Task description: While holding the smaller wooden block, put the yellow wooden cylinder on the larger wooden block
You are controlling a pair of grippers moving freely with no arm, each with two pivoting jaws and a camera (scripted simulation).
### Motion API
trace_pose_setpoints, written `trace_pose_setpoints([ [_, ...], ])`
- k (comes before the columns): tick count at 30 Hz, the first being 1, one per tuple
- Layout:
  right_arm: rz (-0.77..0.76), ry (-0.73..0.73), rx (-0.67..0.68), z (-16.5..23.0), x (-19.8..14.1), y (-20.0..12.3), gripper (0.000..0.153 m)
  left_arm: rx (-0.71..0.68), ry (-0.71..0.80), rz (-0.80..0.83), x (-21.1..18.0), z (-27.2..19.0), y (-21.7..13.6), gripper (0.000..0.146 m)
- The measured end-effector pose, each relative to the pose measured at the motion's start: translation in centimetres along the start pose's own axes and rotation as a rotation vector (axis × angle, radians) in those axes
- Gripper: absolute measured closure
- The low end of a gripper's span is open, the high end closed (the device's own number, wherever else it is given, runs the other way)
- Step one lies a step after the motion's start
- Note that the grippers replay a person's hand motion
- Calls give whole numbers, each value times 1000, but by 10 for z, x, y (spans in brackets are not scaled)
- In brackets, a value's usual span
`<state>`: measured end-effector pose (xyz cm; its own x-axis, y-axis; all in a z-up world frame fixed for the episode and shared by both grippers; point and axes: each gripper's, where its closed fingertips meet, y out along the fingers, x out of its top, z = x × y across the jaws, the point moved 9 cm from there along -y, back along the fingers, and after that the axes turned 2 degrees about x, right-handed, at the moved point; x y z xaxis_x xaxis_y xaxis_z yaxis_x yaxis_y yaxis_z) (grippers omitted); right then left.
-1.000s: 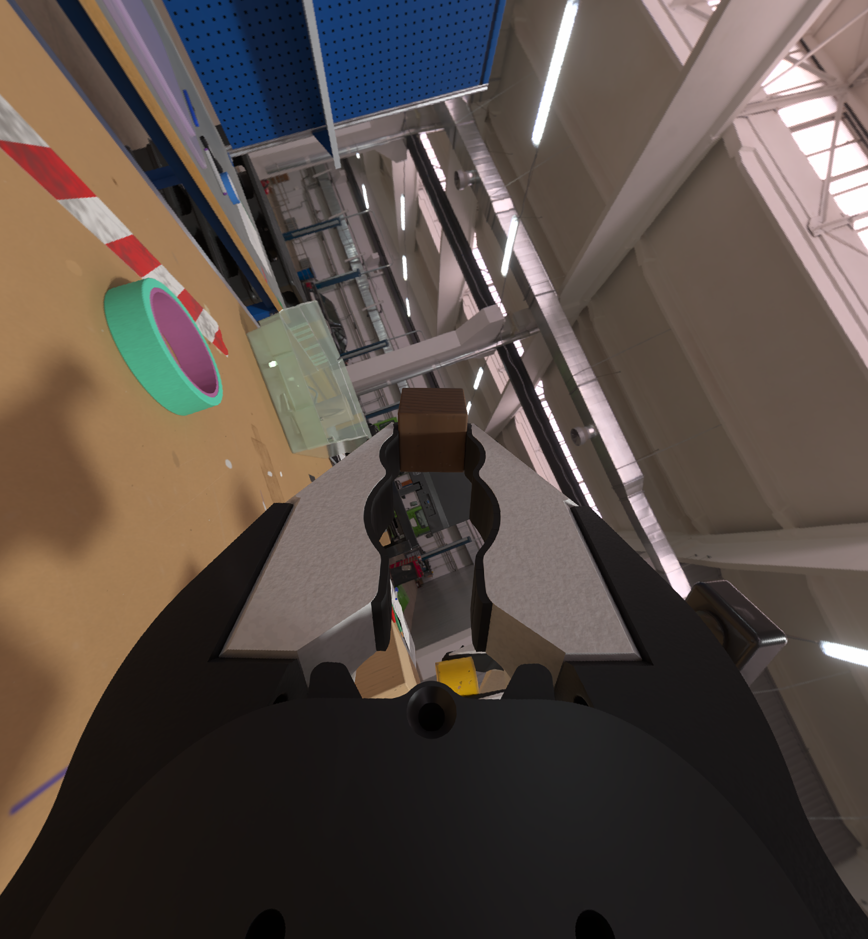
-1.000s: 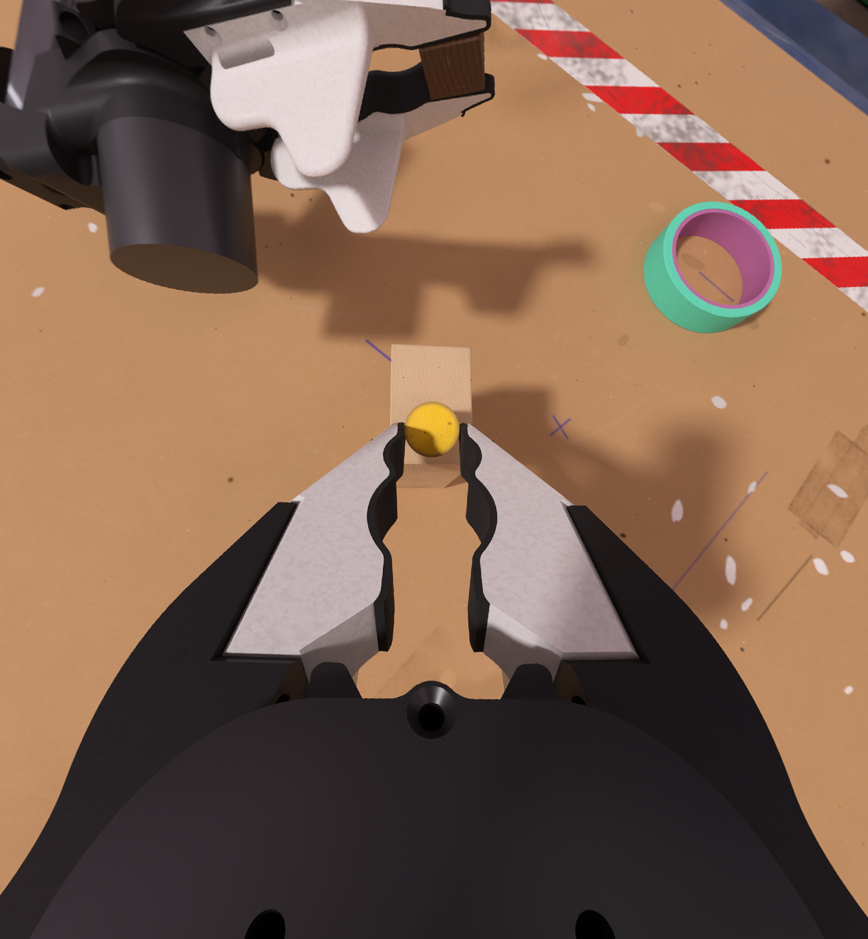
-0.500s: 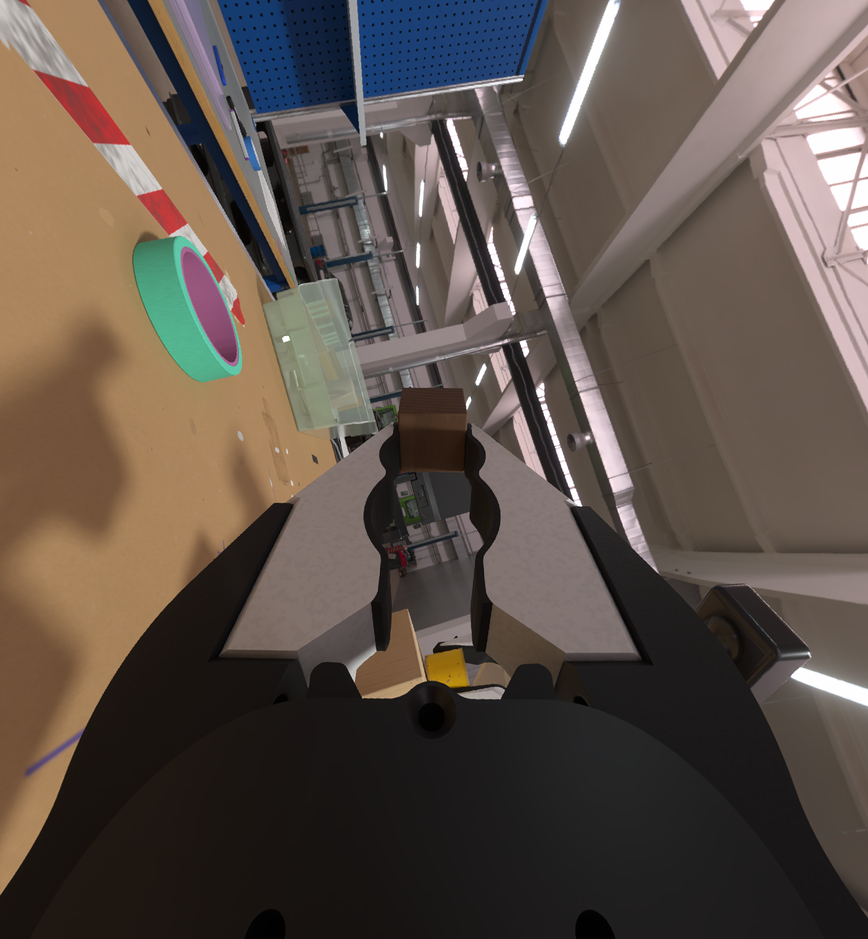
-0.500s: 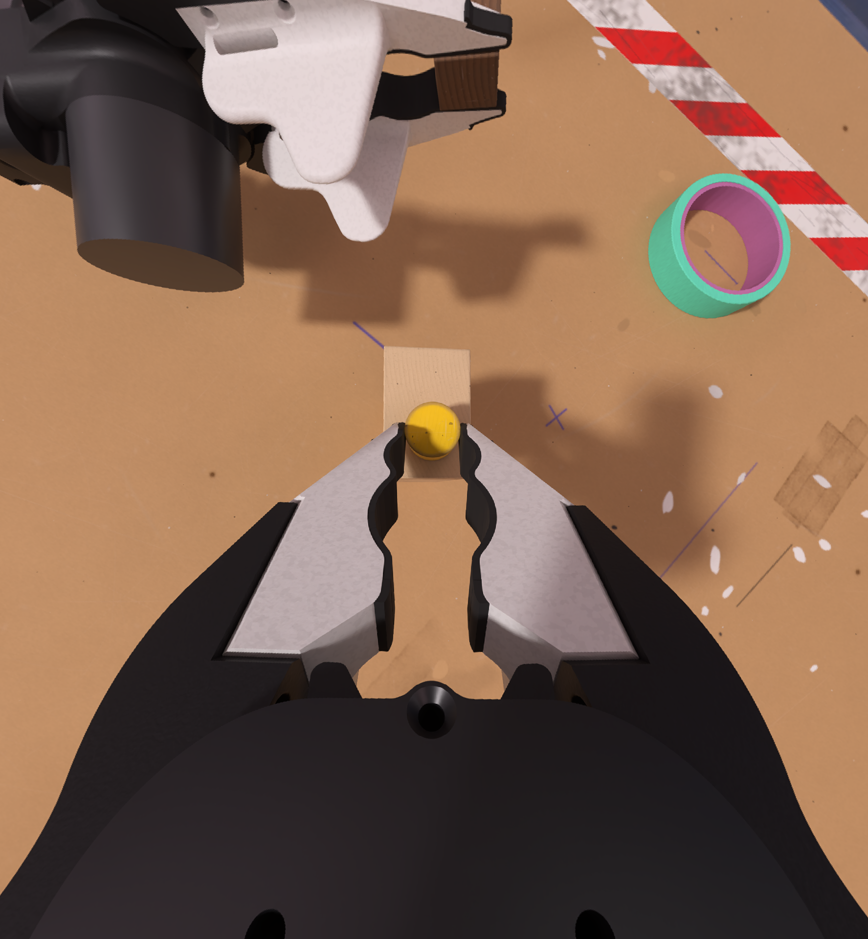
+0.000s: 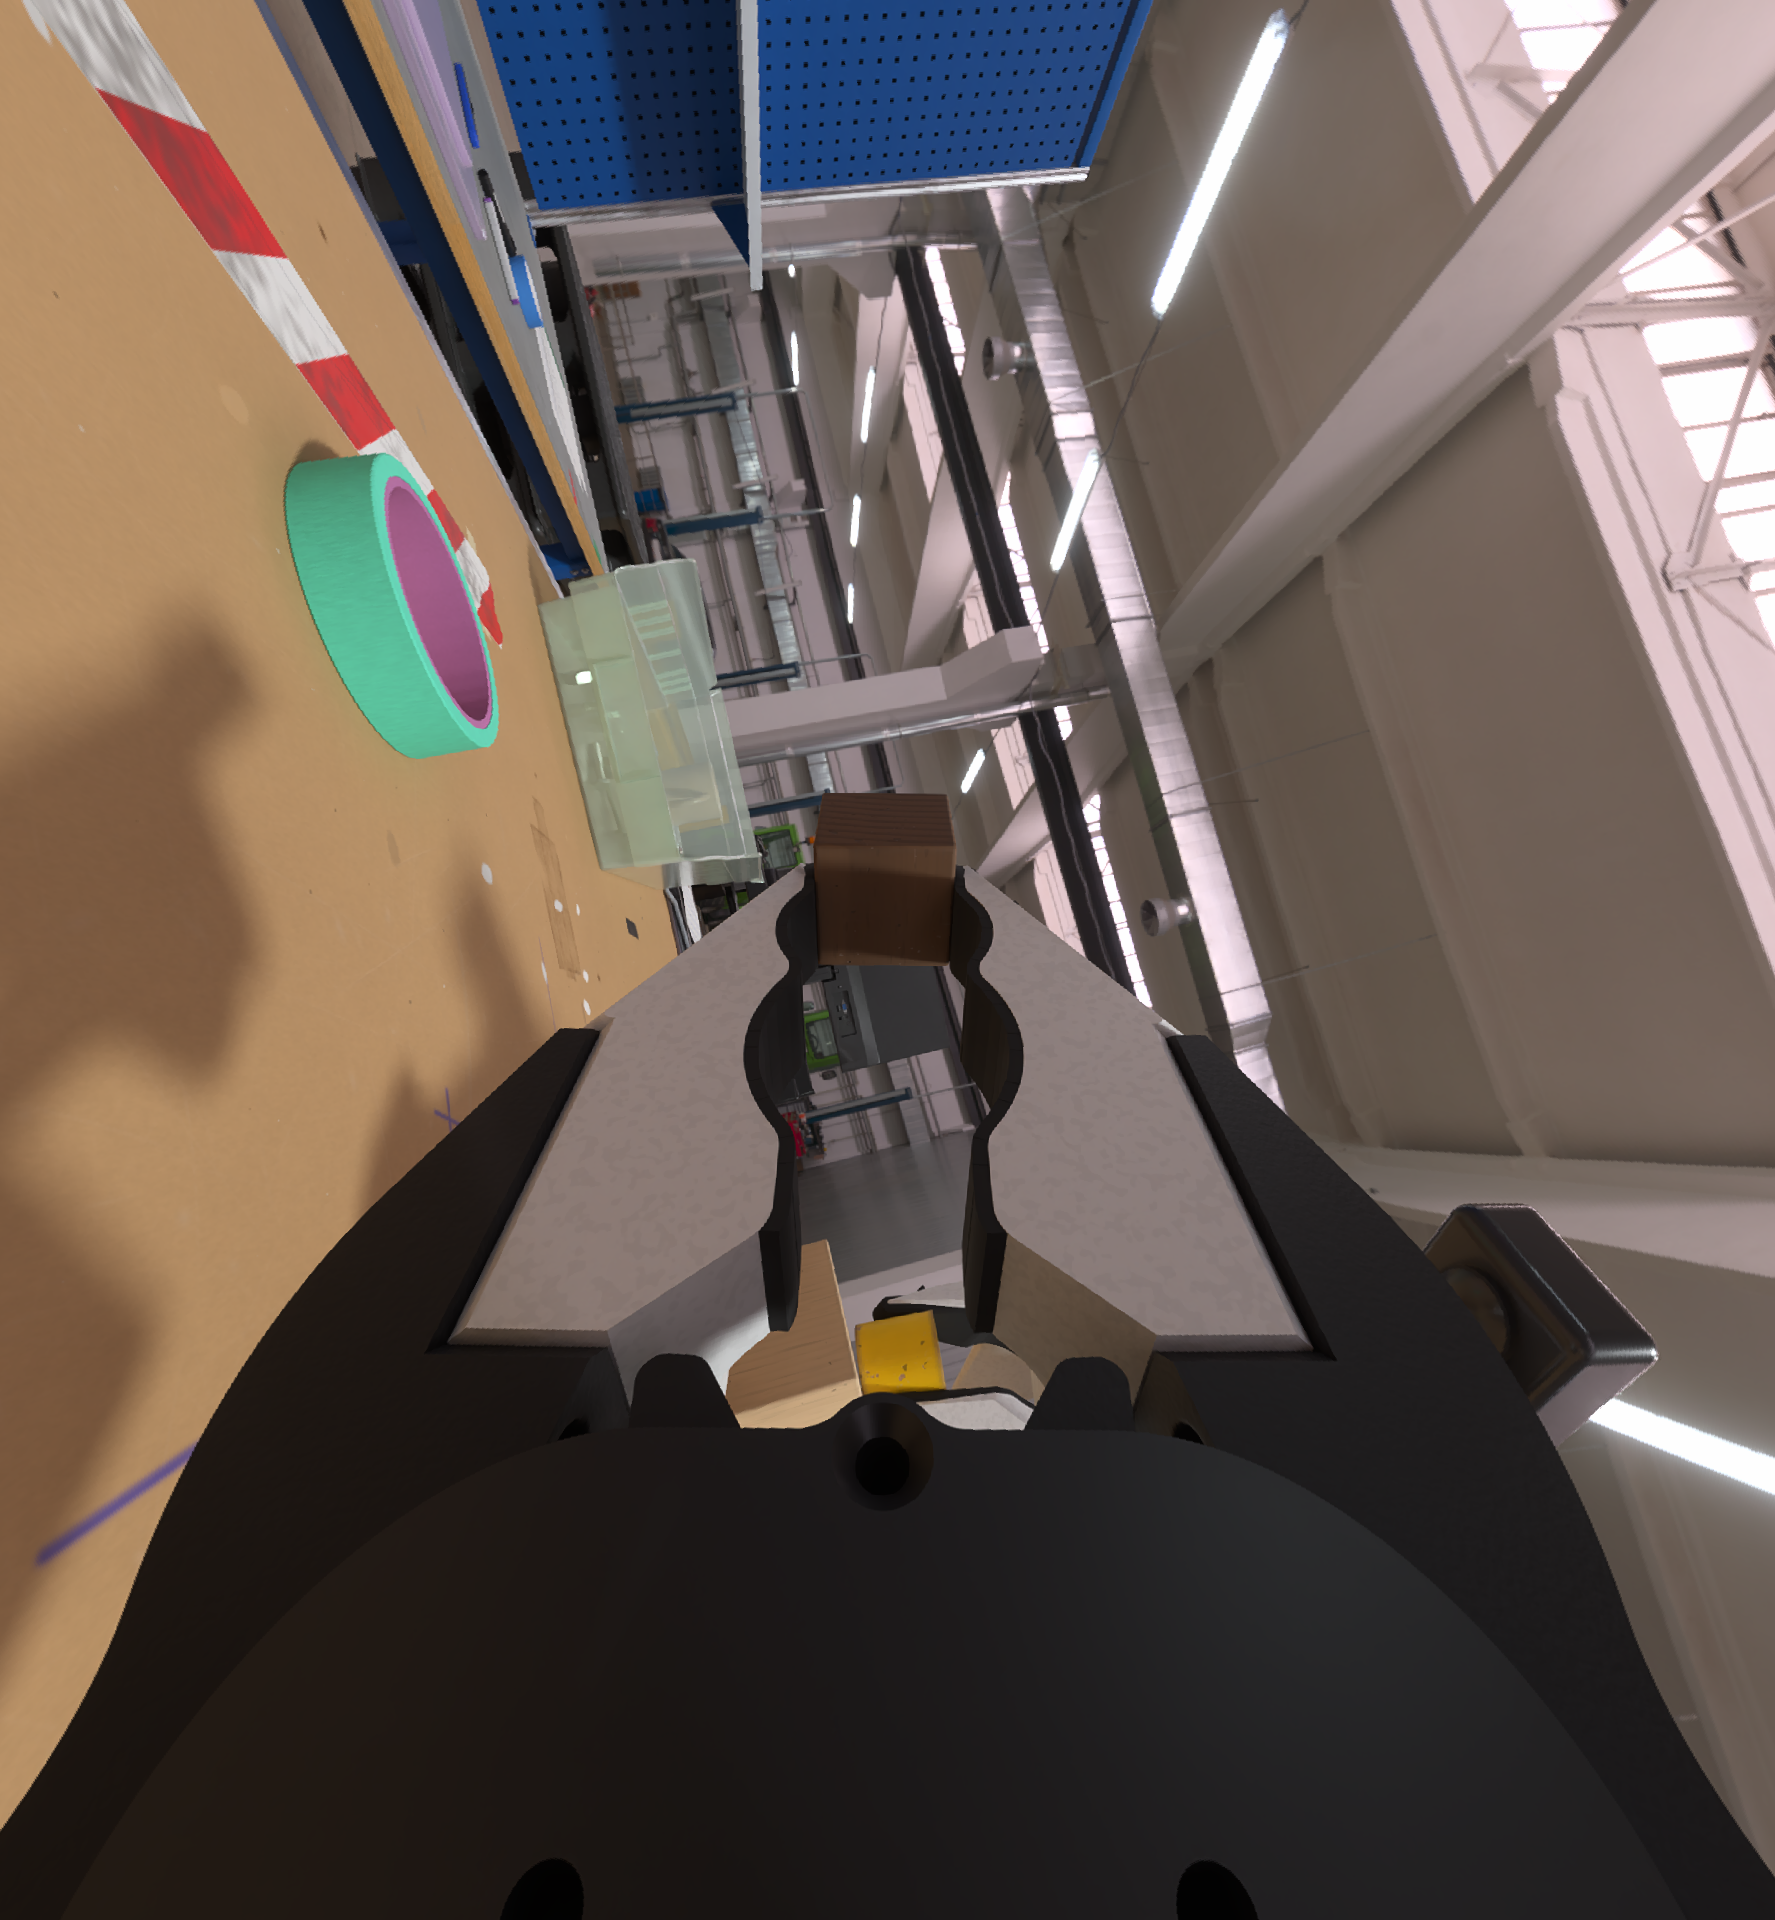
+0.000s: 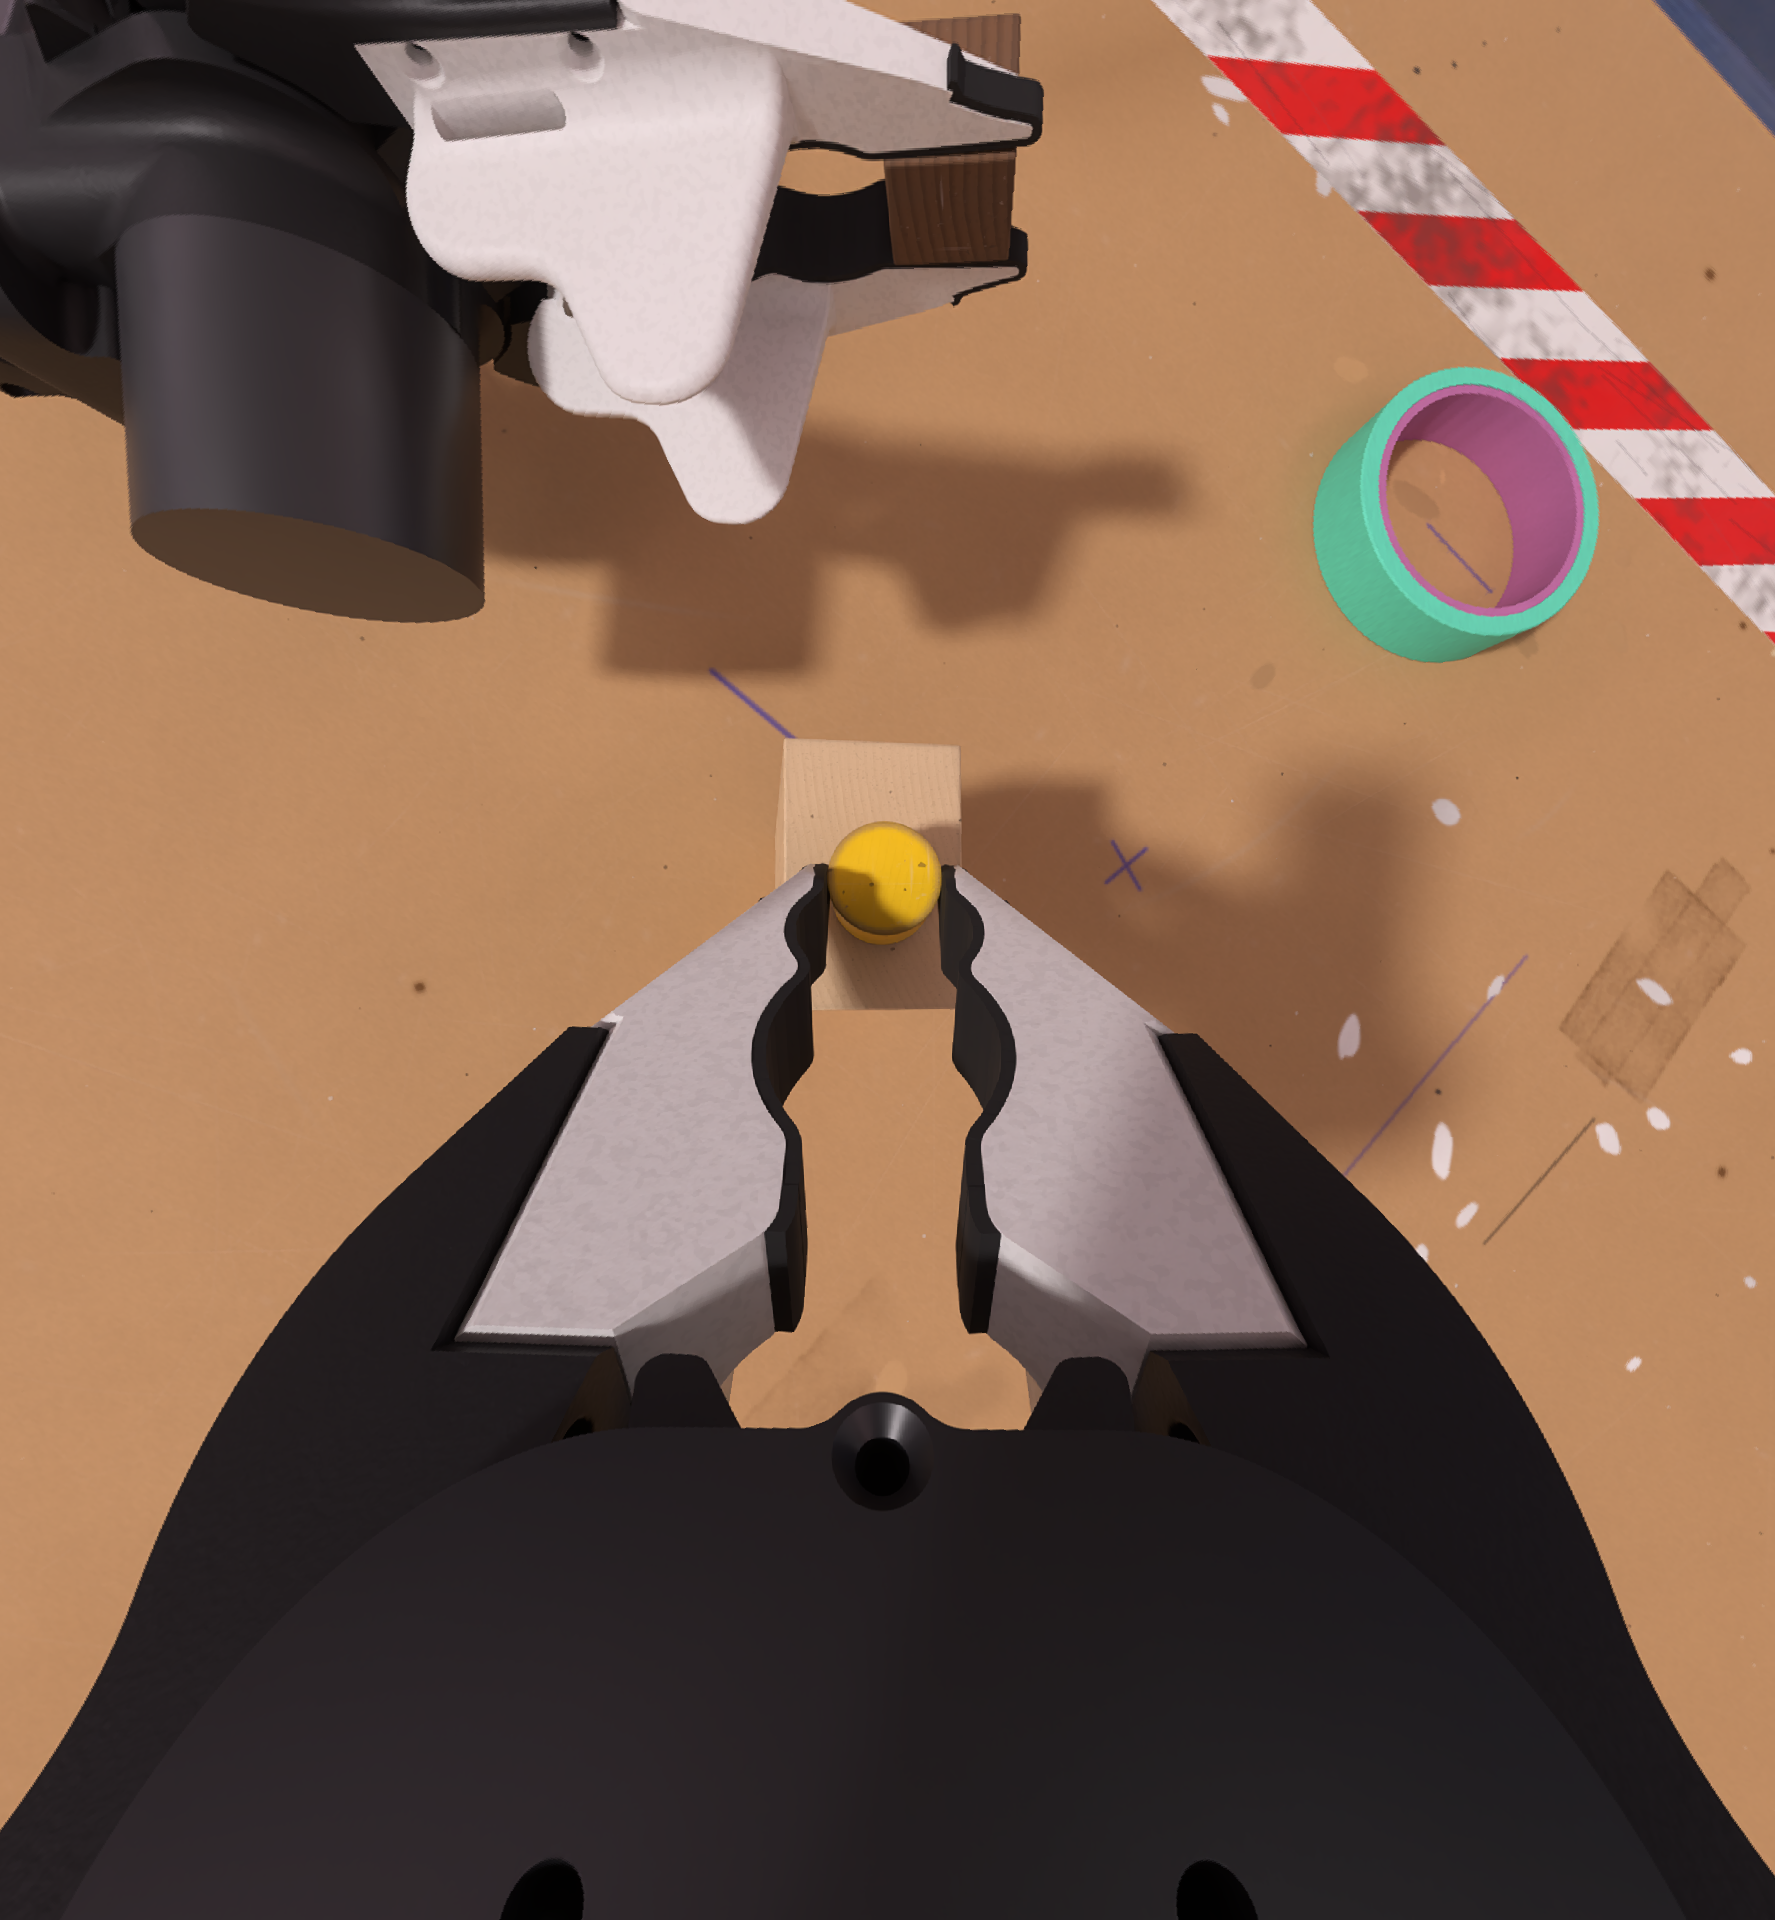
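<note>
My left gripper [image 5: 885, 883] is shut on the smaller dark brown wooden block [image 5: 883, 883] and holds it in the air above the table. It also shows in the right wrist view [image 6: 987, 177] at the top, with the dark block [image 6: 950, 213] between its fingertips. My right gripper [image 6: 885, 883] is shut on the yellow wooden cylinder [image 6: 883, 878], which stands upright over the larger light wooden block [image 6: 867, 779]. In the left wrist view the cylinder [image 5: 898, 1351] meets the light block's [image 5: 789, 1340] top face.
A green tape roll with a purple inside [image 6: 1350, 540] lies to the right on the brown table [image 6: 343, 935]. A red and white striped band [image 6: 1485, 229] runs along the table's far edge. A clear plastic box [image 5: 644, 717] stands beyond the roll.
The left gripper has shifted with the dark block, and the light block has come into its view. The right gripper has stayed on the cylinder over the light block, with the tape roll sliding slightly in its view.
</note>
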<state>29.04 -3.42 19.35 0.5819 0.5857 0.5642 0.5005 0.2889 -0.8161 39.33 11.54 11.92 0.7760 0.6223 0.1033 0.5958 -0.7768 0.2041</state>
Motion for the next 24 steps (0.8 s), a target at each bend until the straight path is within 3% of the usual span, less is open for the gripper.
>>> trace_pose_setpoints([
  [14, -99, -34, -14, -5, 5, -13, 125, -13, -31, -1, 1, 0, 0, 122],
  [24, -309, 94, 139, -13, -17, -24, 122, -12, -42, -17, 2, -1, -2, 122],
])
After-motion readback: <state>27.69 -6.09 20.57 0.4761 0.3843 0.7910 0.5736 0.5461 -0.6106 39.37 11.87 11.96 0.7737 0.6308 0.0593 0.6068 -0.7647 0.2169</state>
